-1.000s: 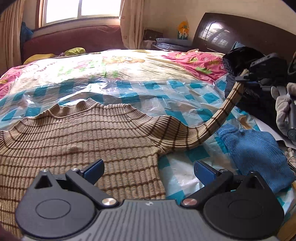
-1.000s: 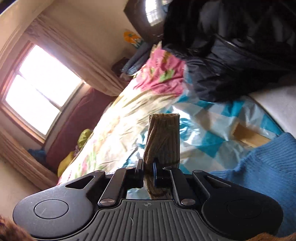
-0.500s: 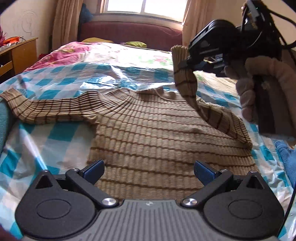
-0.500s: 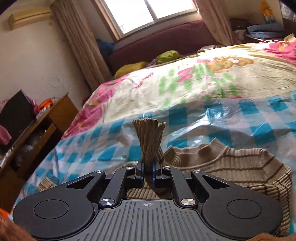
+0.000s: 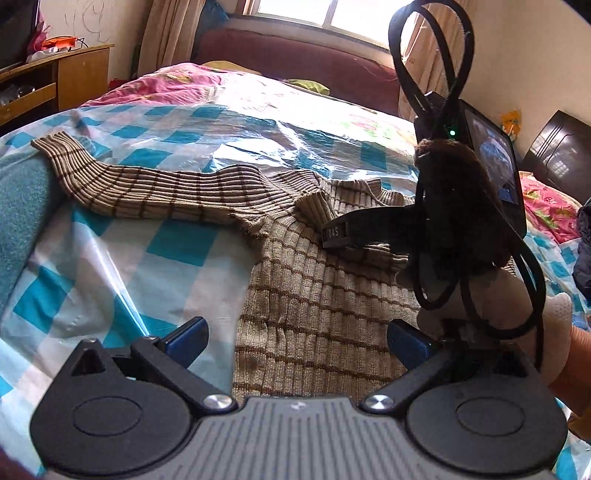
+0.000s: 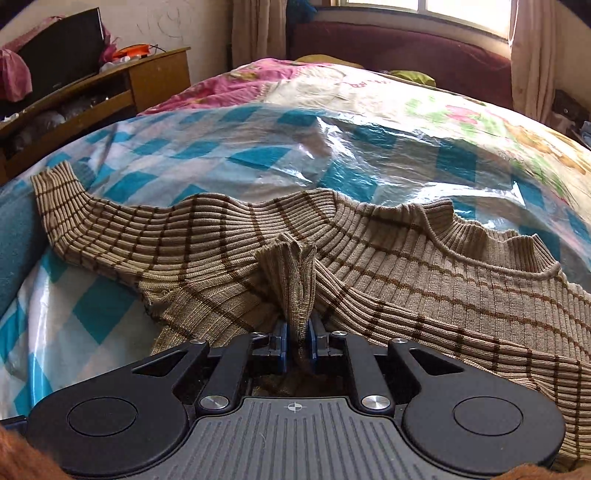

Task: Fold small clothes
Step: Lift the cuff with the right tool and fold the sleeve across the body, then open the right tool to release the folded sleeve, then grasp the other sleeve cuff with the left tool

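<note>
The right wrist view shows the right hand-held gripper (image 6: pixel 297 345) up close. Its two blue pads (image 6: pixel 282 345) have the bunched cuff of a sleeve (image 6: pixel 291 284) between them. The jaws are opening, and the cuff still sits in the narrow gap. This sleeve belongs to a tan ribbed knit sweater with thin brown stripes (image 6: pixel 424 273). The sleeve lies across the chest of the sweater, and the round wavy collar (image 6: pixel 491 251) shows on the right. The other sleeve (image 6: pixel 85 218) lies stretched out to the left.

The left wrist view shows things the other view cannot. The left hand-held gripper (image 5: pixel 295 338) has its blue pads (image 5: pixel 186 336) spread wide with nothing between them. It hangs over the bottom part of the sweater (image 5: pixel 317 306). From here you see the right hand-held gripper (image 5: pixel 334 232) from the side, with a looping black cable (image 5: pixel 432 48) and a small screen (image 5: pixel 495 162) on it. A hand in a fuzzy brown glove (image 5: pixel 461 199) grips it.

The sweater lies flat on a shiny, crinkly plastic sheet with blue and white squares (image 6: pixel 258 155). The sheet covers a bed with a flowery quilt (image 6: pixel 369 92). A soft teal cloth (image 5: pixel 22 206) lies at the left edge. A wooden cabinet (image 6: pixel 147 77) stands beside the bed. A dark red headboard (image 6: pixel 406 44) sits under a bright window (image 6: pixel 465 7).
</note>
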Available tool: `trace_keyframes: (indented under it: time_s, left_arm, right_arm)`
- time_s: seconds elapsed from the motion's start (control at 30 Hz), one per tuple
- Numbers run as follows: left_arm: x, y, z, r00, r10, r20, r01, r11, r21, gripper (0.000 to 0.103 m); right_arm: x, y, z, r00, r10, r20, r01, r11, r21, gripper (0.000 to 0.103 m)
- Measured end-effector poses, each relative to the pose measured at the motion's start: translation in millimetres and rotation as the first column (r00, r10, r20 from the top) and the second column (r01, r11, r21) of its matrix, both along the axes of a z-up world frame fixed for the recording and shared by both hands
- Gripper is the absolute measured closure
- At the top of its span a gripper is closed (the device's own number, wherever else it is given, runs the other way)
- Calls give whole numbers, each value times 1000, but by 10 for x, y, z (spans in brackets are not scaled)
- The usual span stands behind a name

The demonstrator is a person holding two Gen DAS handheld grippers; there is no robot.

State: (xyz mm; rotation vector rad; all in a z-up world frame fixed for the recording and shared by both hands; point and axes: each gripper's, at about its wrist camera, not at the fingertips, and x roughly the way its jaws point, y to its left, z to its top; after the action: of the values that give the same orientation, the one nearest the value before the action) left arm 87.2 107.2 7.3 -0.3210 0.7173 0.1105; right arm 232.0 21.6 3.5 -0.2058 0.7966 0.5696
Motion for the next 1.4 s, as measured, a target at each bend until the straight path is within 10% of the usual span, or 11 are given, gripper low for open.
trace_keyframes:
  time_s: [0.4,0.7,1.17,1.4]
  left_arm:
    - [-6,-44,-44,1000,15,7,-16,999,38,0]
    - [36,-129,-106,1000,7,-6,-7,996,94,0]
    - [200,1042,316,950,300,86,-312,925,219,0]
    - [540,2058,366,880,469,70,-474,875,94,21]
  right_arm:
    - [-49,-805,319,990,-119,-73,134,957,256,76]
    - [78,-2004,-67,850,-525,-50,527,846,82,83]
    - [-577,-1751,223,935,-355,10,344,912,221,76]
    - [-750,-1493,192,962,-271,-19,268,937,222,76]
